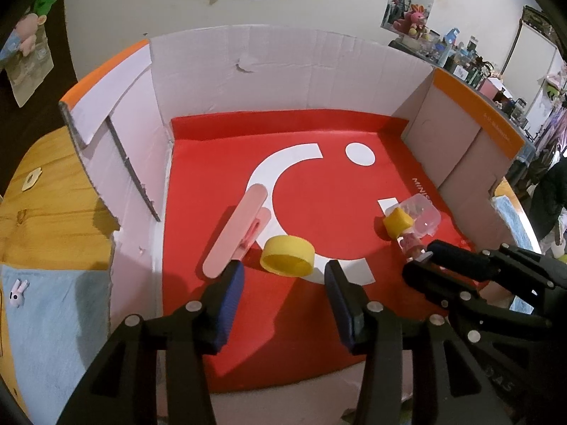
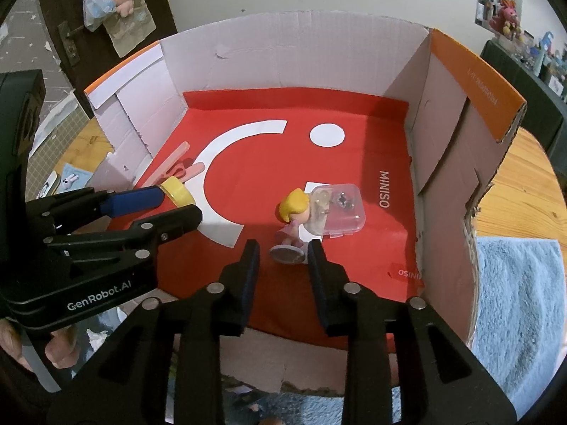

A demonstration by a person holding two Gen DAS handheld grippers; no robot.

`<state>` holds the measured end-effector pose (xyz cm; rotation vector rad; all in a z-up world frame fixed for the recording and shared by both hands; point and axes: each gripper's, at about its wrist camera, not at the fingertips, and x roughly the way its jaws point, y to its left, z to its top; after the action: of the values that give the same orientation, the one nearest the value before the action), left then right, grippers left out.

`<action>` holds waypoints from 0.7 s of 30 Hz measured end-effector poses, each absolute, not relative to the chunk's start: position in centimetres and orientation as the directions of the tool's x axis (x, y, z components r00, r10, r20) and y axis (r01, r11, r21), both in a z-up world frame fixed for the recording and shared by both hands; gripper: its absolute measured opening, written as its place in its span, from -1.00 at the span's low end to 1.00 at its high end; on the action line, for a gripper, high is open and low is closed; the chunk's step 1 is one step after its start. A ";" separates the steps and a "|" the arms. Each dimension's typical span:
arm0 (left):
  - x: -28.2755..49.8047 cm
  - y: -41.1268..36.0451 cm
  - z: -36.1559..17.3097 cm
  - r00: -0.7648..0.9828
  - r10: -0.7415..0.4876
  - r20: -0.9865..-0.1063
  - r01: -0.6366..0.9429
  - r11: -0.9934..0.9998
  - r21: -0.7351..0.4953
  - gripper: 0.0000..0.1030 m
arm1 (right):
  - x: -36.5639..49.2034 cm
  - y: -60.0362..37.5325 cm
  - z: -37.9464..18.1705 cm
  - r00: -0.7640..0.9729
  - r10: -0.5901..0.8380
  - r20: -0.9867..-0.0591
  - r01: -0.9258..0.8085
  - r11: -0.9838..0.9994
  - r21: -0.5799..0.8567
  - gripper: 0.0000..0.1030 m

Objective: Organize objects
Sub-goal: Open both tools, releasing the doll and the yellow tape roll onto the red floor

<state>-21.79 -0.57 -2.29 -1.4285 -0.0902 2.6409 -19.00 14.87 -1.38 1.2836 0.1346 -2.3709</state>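
Inside the red-lined cardboard box (image 2: 354, 113), the right hand-held gripper (image 2: 283, 253) stands spread around a blonde plastic figurine (image 2: 294, 212) leaning on a clear plastic case (image 2: 336, 209), the left hand-held gripper (image 1: 283, 276) spread behind a yellow plastic ring (image 1: 287, 255); any nudge could topple the figurine.
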 end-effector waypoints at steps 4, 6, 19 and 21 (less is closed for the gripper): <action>-21.4 -0.7 -2.3 -0.542 0.149 -0.827 -0.090 -0.989 -0.119 -0.03 | -18.5 14.6 -1.1 -0.480 -0.336 -0.811 0.430 -0.895 0.116 0.07; -21.2 -0.8 -2.3 -0.542 0.151 -0.826 -0.091 -0.988 -0.121 -0.03 | -18.4 14.4 -1.1 -0.481 -0.334 -0.811 0.431 -0.895 0.113 0.07; -20.0 -0.7 -2.0 -0.546 0.156 -0.823 -0.097 -0.988 -0.123 -0.03 | -17.3 14.3 -0.5 -0.495 -0.334 -0.802 0.437 -0.894 0.103 0.07; -19.8 -0.7 -1.9 -0.547 0.157 -0.822 -0.099 -0.988 -0.123 -0.03 | -17.2 14.3 -0.4 -0.497 -0.335 -0.801 0.438 -0.893 0.101 0.07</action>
<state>-19.81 -0.65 -1.95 -1.4125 -0.0928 2.6409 -17.19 14.32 -0.37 1.2386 0.1588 -2.3832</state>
